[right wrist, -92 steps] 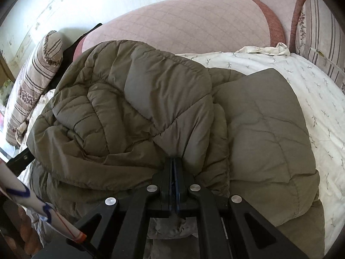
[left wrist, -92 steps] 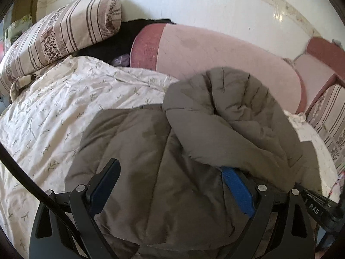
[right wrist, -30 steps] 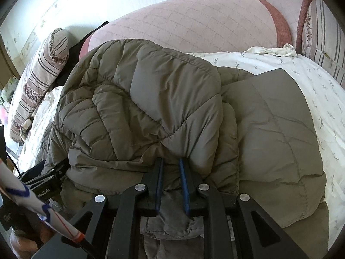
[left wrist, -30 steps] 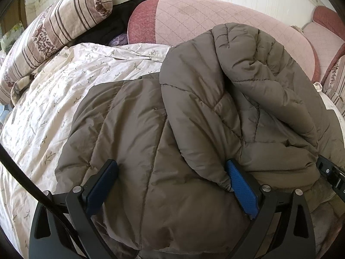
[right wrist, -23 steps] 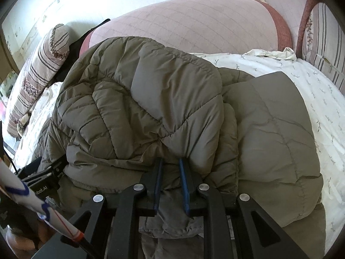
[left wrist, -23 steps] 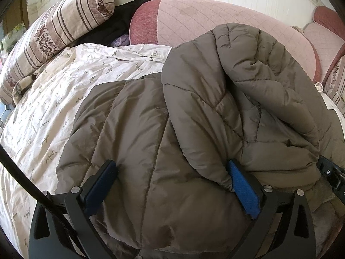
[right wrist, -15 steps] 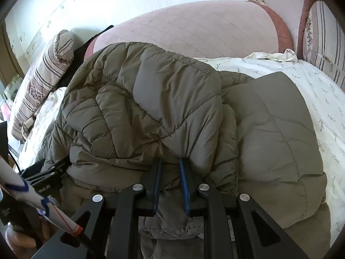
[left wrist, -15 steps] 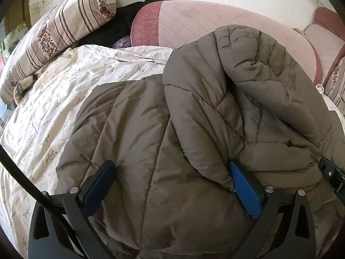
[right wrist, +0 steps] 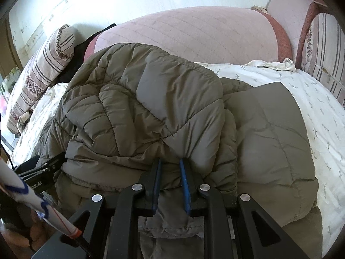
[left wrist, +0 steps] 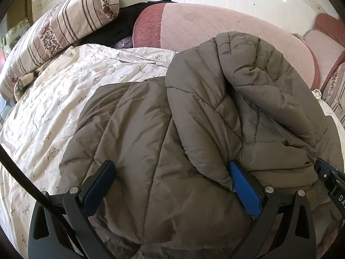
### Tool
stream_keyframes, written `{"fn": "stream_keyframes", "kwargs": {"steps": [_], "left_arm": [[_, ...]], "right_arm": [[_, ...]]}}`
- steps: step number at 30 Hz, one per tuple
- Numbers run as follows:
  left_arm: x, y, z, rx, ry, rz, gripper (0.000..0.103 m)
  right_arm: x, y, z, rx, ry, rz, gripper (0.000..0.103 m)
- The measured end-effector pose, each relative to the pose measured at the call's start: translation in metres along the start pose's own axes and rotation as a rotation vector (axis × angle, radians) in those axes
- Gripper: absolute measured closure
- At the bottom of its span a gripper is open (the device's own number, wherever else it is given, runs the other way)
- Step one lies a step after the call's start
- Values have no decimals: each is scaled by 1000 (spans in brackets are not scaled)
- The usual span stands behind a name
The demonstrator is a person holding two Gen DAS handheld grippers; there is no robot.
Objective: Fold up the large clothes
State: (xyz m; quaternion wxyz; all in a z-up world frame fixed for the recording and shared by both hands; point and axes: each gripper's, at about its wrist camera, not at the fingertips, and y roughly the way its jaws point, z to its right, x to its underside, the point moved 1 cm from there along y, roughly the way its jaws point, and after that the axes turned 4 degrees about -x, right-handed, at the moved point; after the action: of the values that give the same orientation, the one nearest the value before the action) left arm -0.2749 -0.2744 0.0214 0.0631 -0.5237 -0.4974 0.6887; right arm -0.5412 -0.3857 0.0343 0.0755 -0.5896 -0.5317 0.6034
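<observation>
Two grippers work one coat [left wrist: 140, 151] spread on the bed [left wrist: 54, 112], its near hem toward the camera and its far part bunched against the pink headboard [left wrist: 215, 28]. The left gripper [left wrist: 170, 181] has its jaws wide apart, straddling the flat left panel and gripping nothing; its right finger touches the edge of the puffy fold heaped on the right half. The right gripper [right wrist: 170, 172] has its jaws only slightly parted, with a pinch of fabric lying between the pads at the near edge of that heap; whether it bears any load I cannot tell, but the gap suggests a loose or released hold.

The step in hand looks like settling the folded-over section before the next fold. To do it well, I would flatten the heap first: down filling springs back, so press air out along the crease rather than tugging. The next grip should take both layers at the hem, deep enough that slick shell fabric does not slide out. Both hands should lift evenly, or the bulk will roll toward the striped pillow [left wrist: 58, 30].
</observation>
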Motion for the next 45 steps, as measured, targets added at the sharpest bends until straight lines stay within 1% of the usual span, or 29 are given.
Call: {"fn": "stream_keyframes", "kwargs": {"steps": [1, 3, 4, 5, 7, 10, 14, 16, 21, 24, 26, 29, 34, 37, 40, 42, 45], "left_arm": [[-1, -3, 0, 1, -6, 3, 0], [-2, -11, -2, 5, -11, 19, 0], [-3, -15, -3, 5, -15, 30, 0], [-4, -19, -4, 8, -22, 44, 0], [-5, -23, -3, 13, -23, 56, 0], [-3, -21, 0, 10, -1, 49, 0], [3, -11, 6, -9, 26, 21, 0], [5, -8, 7, -15, 34, 18, 0], [6, -5, 9, -22, 40, 22, 0], [6, -6, 9, -19, 36, 27, 0], [6, -10, 7, -13, 24, 29, 0], [6, -21, 5, -4, 15, 39, 0], [11, -49, 2, 0, 17, 70, 0], [16, -68, -2, -2, 22, 87, 0], [28, -92, -13, 5, 24, 108, 0], [42, -112, -23, -4, 30, 118, 0], [66, -137, -31, 3, 45, 129, 0]], "right_arm": [[-2, -4, 0, 0, 12, 5, 83], [-8, -16, -4, -7, 27, 44, 79], [-11, -26, -7, -19, 27, 84, 74], [-13, -32, -10, -26, 20, 110, 66], [-14, -38, -20, -33, -6, 130, 59], [-8, -29, -32, -35, -40, 98, 59], [0, -6, -33, -9, -64, 15, 59], [2, 1, -34, -4, -67, -5, 59], [4, 7, -34, 3, -85, -12, 59], [4, 2, -35, 3, -92, -3, 59], [3, -8, -34, -20, -77, 12, 59], [2, -24, -34, -30, -68, 34, 59], [6, -58, -31, -51, -26, 57, 59], [14, -79, -34, -31, -34, 68, 59], [27, -108, -33, -32, -34, 95, 59], [46, -131, -30, -38, -24, 111, 59], [77, -153, -24, -49, -8, 93, 59]]}}
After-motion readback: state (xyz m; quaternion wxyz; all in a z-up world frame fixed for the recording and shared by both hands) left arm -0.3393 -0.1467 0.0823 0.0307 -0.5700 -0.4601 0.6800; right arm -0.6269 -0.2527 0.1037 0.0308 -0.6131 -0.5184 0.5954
